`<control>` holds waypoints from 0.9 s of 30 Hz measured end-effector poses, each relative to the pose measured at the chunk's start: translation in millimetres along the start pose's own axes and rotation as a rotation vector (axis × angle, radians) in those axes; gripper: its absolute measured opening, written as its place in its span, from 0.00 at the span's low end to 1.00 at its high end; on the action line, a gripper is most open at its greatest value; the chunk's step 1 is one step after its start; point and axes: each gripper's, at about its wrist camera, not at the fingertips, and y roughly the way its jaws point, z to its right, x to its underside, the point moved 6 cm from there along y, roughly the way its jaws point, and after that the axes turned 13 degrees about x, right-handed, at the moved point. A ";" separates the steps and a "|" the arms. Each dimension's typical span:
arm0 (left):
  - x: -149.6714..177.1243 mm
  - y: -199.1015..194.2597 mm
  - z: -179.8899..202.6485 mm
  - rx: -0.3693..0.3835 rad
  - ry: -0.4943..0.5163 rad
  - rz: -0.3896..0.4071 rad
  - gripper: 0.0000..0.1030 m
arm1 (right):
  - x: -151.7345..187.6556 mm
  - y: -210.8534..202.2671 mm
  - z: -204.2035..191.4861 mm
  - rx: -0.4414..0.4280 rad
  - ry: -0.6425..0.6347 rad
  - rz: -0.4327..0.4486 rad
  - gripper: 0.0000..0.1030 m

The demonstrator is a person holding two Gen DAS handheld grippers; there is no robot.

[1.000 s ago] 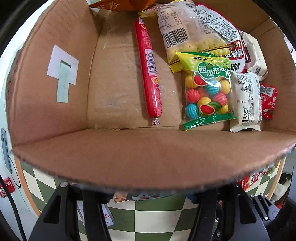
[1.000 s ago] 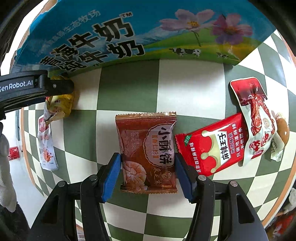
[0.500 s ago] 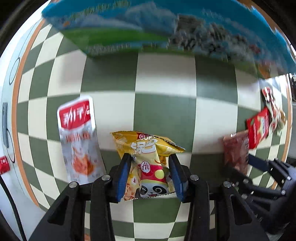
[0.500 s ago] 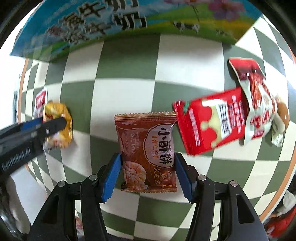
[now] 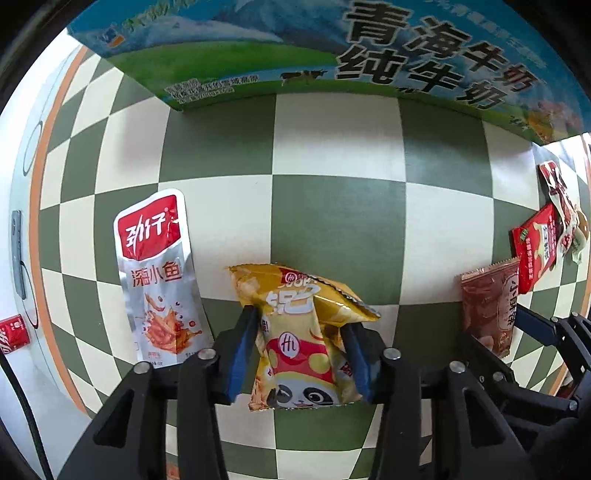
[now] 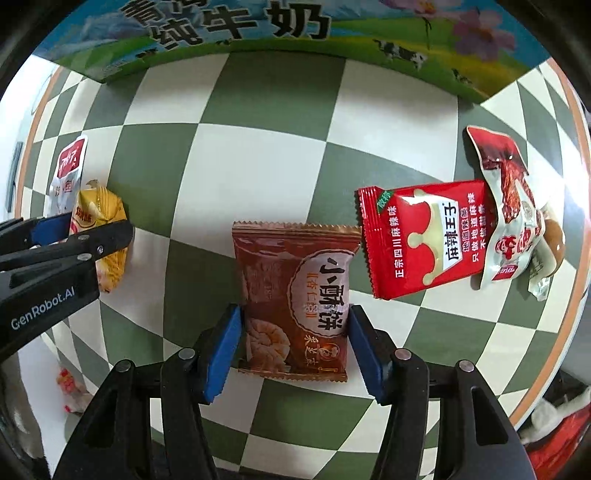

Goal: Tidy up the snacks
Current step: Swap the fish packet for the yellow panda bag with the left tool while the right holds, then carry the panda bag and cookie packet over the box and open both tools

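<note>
In the left wrist view, the left gripper (image 5: 301, 354) points down over a green-and-cream checkered tabletop (image 5: 332, 147), and its blue pads are clenched on the crumpled sides of a yellow panda snack bag (image 5: 299, 343), which sits at the 6 o'clock part of the picture. Just beside the bag, toward 9 o'clock, a silver-and-red fish snack pouch (image 5: 159, 280) lies flat on the cloth. A blue-and-green milk carton box (image 5: 332, 48) runs across 12 o'clock. Toward 3 o'clock the right gripper (image 5: 517, 332) shows with a brown pastry packet (image 5: 487, 306) between its fingers, and beyond it lie a red spicy-strip packet (image 5: 535, 251) and a red-and-white pouch (image 5: 561, 206). In the right wrist view, the right gripper (image 6: 293, 347) has the brown pastry packet (image 6: 295, 299) grasped between its blue pads at 6 o'clock, the pads pressing on both long edges. The red spicy-strip packet (image 6: 421, 240) lies near it toward 2 o'clock, its far end overlapped by the red-and-white pouch (image 6: 513, 214). At 9 o'clock the left gripper (image 6: 88, 229) grips the yellow panda snack bag (image 6: 105, 229), with the fish snack pouch (image 6: 68, 173) just past it. The milk carton box (image 6: 295, 29) lines the 12 o'clock edge.
</note>
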 end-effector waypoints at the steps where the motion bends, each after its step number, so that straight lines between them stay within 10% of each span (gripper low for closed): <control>1: 1.3 0.5 5.1 0.000 -0.004 0.005 0.39 | 1.7 -0.1 -1.2 -0.003 0.003 0.006 0.59; 14: 0.7 -138.1 47.5 0.195 0.000 0.214 0.37 | 11.1 -98.7 7.5 -0.243 0.105 0.167 0.59; 21: -87.1 -225.8 47.7 0.206 0.026 0.338 0.37 | -54.3 -198.4 70.3 -0.305 0.162 0.359 0.59; 27: -152.6 -202.9 18.5 0.144 -0.030 0.266 0.37 | -150.5 -219.5 127.6 -0.215 0.196 0.433 0.59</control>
